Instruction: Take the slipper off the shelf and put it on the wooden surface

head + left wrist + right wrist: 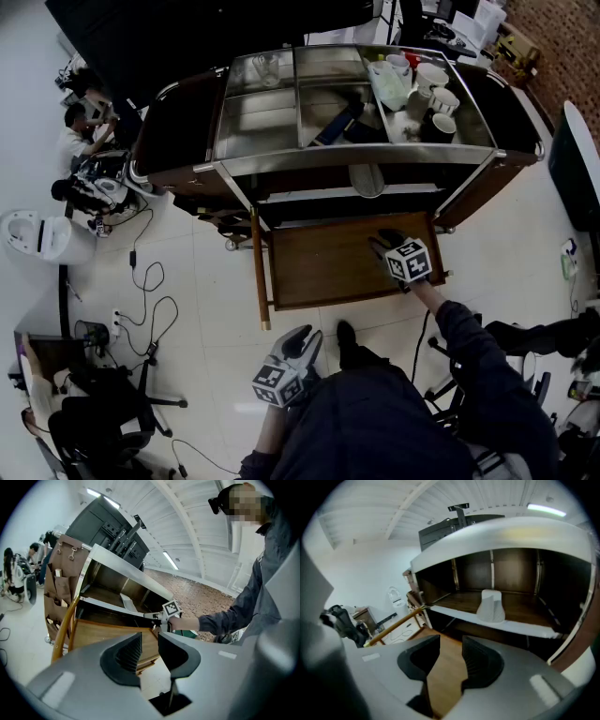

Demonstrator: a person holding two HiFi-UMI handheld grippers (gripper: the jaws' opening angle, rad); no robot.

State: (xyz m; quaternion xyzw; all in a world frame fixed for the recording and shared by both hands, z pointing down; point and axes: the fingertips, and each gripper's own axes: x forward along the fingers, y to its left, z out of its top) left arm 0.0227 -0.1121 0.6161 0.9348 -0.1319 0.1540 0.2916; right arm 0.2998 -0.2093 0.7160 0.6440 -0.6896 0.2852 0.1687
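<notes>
So the pale grey soft slipper [491, 606] hasn't been touched. It's sitting on the dark shelf [525, 611] tucked under the steel top of the brown service cart [178, 131], near the front edge, toe end pointing out at the camera.

The right gripper [451, 654] hovers just over the pulled-out light wooden surface [323, 267] below that shelf, aimed up at the slipper. Its jaws are spread wide with nothing between them, only bare wood showing through the gap.

The left gripper [149, 648] hangs well back near the person's body, jaws apart and empty too.

My read: basically nothing's done yet. Reaching in, the grab, lifting it out and setting it on the wood are all still to go.
</notes>
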